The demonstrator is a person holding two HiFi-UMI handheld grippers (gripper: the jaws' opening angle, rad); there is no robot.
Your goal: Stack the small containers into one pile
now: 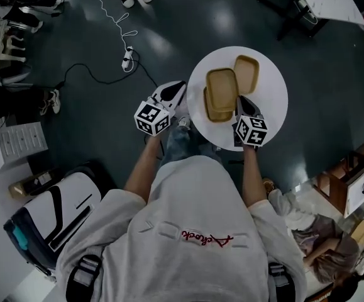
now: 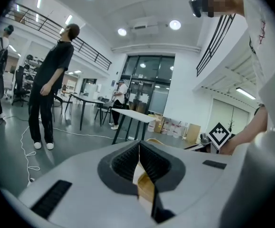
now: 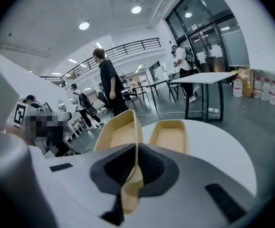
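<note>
Clamping two of three tan containers (image 1: 222, 88) (image 1: 209, 112) (image 1: 246, 73), two grippers (image 1: 182, 87) (image 1: 240, 100).

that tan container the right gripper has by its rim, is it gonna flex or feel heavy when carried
The tan container is pinched by one thin wall in the right gripper yet holds its shape, so probably fairly stiff. Held at one edge alone, it's likely light. Its smooth rim may slip or swivel in that grip.

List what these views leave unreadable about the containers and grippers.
Lower container: head view, mostly covered by the held container; contact between them hidden.
Left gripper: left gripper view shows a tan sliver between shut jaws; gripped or merely behind, unclear.
Right gripper: its view misses the lower container, blocked by its own body.
</note>
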